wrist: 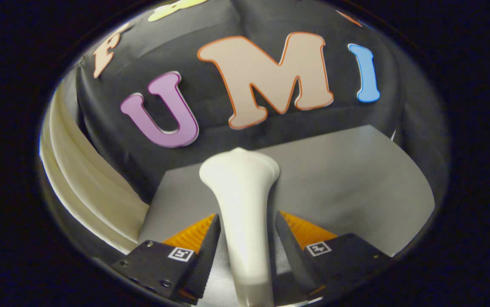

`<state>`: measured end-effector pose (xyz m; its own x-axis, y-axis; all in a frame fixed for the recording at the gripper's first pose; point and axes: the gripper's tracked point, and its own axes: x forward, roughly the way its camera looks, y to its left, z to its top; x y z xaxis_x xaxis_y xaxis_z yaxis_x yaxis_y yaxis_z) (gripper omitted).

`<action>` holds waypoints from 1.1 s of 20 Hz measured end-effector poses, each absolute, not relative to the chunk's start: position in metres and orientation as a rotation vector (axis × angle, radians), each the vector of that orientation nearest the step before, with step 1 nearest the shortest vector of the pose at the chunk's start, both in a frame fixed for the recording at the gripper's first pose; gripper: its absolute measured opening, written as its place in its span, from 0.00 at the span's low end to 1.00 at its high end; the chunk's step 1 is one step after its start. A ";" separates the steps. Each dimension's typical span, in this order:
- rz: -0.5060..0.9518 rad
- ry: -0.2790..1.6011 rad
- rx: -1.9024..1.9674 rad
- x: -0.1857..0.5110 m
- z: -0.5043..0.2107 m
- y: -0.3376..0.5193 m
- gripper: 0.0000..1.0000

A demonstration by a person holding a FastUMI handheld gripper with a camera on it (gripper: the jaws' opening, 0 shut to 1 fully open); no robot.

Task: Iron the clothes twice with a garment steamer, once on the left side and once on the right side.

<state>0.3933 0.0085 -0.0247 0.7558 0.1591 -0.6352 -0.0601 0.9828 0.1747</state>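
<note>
Both fingers (210, 251) of the gripper (247, 238) pressed in on the slim handle of the garment steamer (242, 204), one on each side of it, so the jaws stood only as far apart as the handle is thick and had a firm hold of it. From between the fingers, the steamer ran forward as a pale, smooth shaft and widened into a rounded head just past the fingertips; the face of that head pointed away and could not be seen. Beneath and beyond the steamer lay a flat grey surface (355, 187), which the head appeared to hang above, though whether it touched could not be told. To the left of the steamer, and apart from it, hung cream-coloured fabric (87, 187) in long curved folds, most likely the clothes, its lower edge dropping beside the grey surface. Behind the steamer and the grey surface rose the black cloth wall (210, 140) of the booth, creased where it met the surface's far edge.
</note>
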 end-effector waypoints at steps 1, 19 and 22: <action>0.122 0.719 0.163 0.397 -0.024 0.013 0.72; 0.098 0.512 -0.004 0.319 -0.010 0.013 0.38; 0.080 0.458 0.017 0.284 -0.012 0.016 0.37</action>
<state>0.2842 0.0165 -0.0122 0.8937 0.0807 -0.4413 -0.0731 0.9967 0.0343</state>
